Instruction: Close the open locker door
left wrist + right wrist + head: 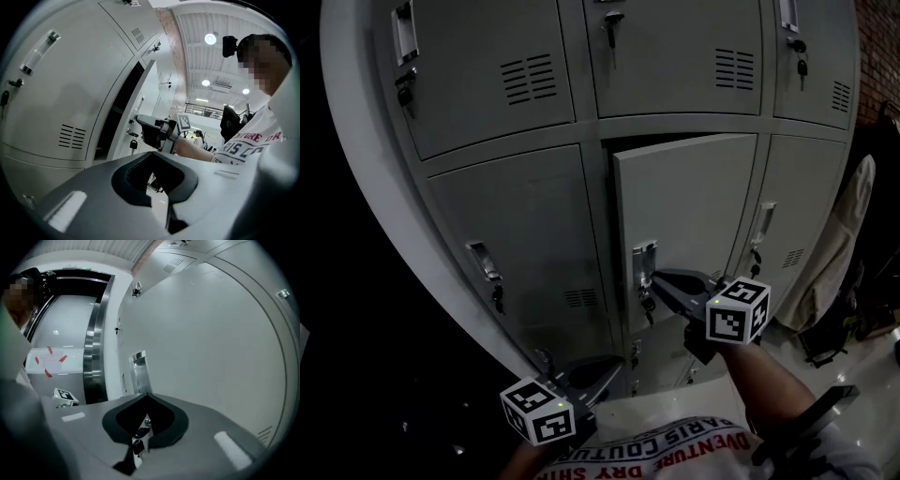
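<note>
Grey locker bank (516,216) fills the wall, the open locker door (694,202) ajar at its middle; right gripper (654,279), jaws together on nothing, points just beside the door's handle (643,259), with left gripper (612,364), likewise closed and empty, at 7 o'clock from it.

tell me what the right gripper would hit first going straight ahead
Probably the open locker door, by its handle and hanging key; the right gripper tips look very close, though depth is unclear.

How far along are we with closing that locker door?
Nothing finished: the locker door is ajar, a dark gap along its top. In hand: the right gripper, jaws shut, is at its handle. Remaining: push it flush. The left gripper hangs idle.
</note>
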`<state>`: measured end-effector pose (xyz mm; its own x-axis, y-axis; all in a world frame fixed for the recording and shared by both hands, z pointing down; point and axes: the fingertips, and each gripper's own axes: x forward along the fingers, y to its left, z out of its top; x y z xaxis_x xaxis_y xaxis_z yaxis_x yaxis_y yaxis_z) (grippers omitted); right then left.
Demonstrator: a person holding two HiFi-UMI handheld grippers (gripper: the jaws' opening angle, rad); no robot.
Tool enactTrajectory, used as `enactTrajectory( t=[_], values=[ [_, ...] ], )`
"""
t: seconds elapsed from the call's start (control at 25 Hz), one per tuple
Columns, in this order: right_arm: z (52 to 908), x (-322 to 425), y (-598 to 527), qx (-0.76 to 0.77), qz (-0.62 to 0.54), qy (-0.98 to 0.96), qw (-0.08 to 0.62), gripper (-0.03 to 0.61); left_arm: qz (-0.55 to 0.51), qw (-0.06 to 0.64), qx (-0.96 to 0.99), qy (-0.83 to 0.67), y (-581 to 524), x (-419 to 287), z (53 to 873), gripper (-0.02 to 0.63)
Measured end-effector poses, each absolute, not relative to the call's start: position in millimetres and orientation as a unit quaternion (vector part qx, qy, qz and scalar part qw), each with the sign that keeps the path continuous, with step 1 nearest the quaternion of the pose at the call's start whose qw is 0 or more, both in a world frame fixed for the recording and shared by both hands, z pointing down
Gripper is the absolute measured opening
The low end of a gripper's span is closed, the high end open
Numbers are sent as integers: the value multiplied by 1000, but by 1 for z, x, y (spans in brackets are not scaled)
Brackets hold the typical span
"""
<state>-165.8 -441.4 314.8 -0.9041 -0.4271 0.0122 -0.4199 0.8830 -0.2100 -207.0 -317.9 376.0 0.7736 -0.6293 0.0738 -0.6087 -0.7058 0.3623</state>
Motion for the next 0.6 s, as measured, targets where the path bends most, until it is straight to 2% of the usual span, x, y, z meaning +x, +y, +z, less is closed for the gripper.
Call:
enactTrajectory(
  t=[0.24, 0.6],
  values=[
    [316, -170, -478, -257, -105, 961, 16, -8, -49, 207, 912, -350, -325, -225, 381, 5],
    [320, -168, -503, -278, -116, 953, 14, -8, -59, 201, 910, -357, -332, -229, 371, 5]
  ],
)
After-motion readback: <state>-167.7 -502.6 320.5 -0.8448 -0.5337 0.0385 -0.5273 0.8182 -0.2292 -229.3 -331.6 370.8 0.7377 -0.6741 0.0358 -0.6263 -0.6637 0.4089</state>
